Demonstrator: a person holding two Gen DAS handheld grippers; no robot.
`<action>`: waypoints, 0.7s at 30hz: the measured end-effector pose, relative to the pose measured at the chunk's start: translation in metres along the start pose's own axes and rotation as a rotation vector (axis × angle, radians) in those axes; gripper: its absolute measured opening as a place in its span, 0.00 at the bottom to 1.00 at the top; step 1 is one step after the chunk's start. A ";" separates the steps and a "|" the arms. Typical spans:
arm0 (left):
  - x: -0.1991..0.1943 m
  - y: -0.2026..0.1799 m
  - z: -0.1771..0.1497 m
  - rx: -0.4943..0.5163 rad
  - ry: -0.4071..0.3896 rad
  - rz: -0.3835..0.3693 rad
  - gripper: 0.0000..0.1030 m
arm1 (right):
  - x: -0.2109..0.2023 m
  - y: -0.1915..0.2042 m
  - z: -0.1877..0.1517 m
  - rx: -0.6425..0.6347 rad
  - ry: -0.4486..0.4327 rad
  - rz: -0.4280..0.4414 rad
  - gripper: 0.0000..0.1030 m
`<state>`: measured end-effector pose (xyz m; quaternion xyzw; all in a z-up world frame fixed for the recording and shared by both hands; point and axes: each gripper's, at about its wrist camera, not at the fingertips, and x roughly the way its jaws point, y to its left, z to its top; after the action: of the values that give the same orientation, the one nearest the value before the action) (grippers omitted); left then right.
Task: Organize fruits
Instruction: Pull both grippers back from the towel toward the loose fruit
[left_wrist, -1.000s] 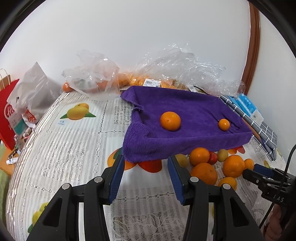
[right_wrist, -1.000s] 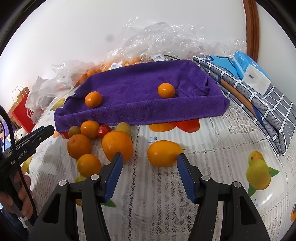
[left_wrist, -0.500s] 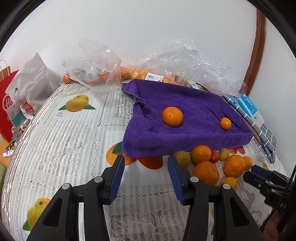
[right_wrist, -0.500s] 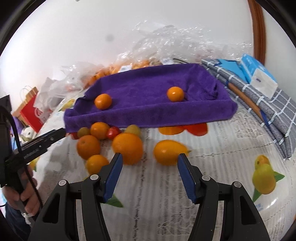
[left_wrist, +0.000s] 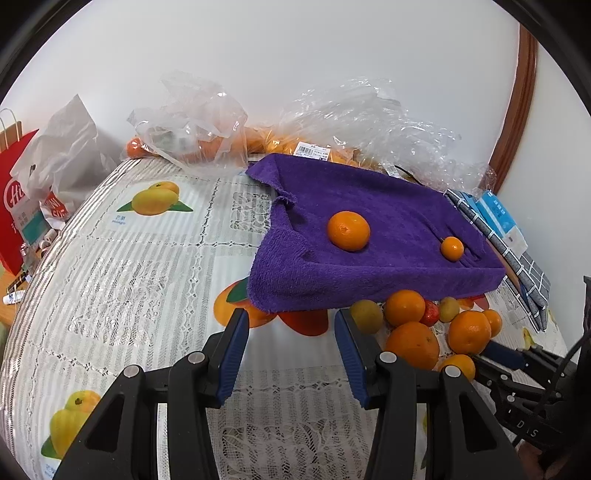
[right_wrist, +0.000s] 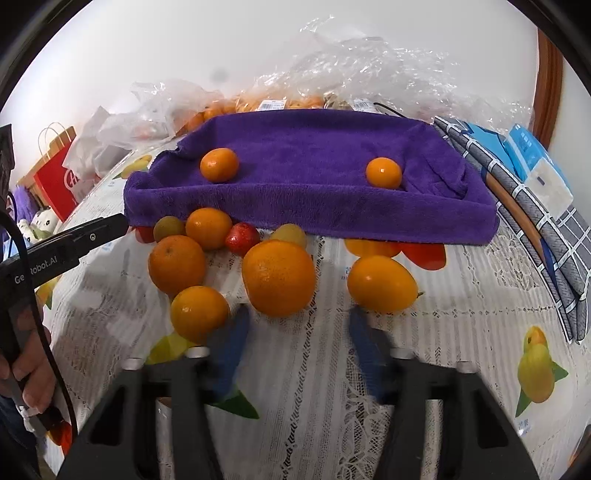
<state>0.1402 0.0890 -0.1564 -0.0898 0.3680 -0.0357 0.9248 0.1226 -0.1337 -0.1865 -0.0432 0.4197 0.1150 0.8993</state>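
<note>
A purple towel (left_wrist: 369, 236) (right_wrist: 314, 173) lies over a raised tray and carries two oranges, a larger one (left_wrist: 348, 230) (right_wrist: 219, 164) and a smaller one (left_wrist: 451, 248) (right_wrist: 383, 172). In front of it lies a pile of loose fruit: a big orange (right_wrist: 279, 282) (left_wrist: 412, 345), several smaller oranges, a yellow mango (right_wrist: 382, 283), a red fruit (right_wrist: 242, 239). My right gripper (right_wrist: 295, 334) is open and empty just before the big orange and the mango. My left gripper (left_wrist: 290, 343) is open and empty, left of the pile.
Clear plastic bags (left_wrist: 195, 122) with more oranges lie behind the towel against the wall. A folded checked cloth and a blue tissue pack (right_wrist: 535, 162) lie to the right. A red paper bag (left_wrist: 14, 192) stands off the table's left edge.
My right gripper has moved forward toward the fruit pile, now blurred by motion. My left gripper has drawn back and risen slightly. Both stay open.
</note>
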 end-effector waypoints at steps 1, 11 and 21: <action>0.000 0.001 0.000 -0.004 0.002 -0.003 0.45 | -0.001 0.000 -0.001 -0.002 -0.003 0.010 0.32; 0.003 0.000 -0.001 -0.003 0.015 -0.025 0.45 | -0.012 -0.010 -0.010 0.029 -0.014 0.023 0.19; 0.005 0.003 0.000 -0.018 0.019 -0.053 0.45 | -0.012 -0.005 0.005 0.012 -0.072 0.055 0.48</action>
<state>0.1434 0.0914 -0.1606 -0.1077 0.3745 -0.0577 0.9191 0.1203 -0.1392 -0.1746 -0.0223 0.3886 0.1386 0.9107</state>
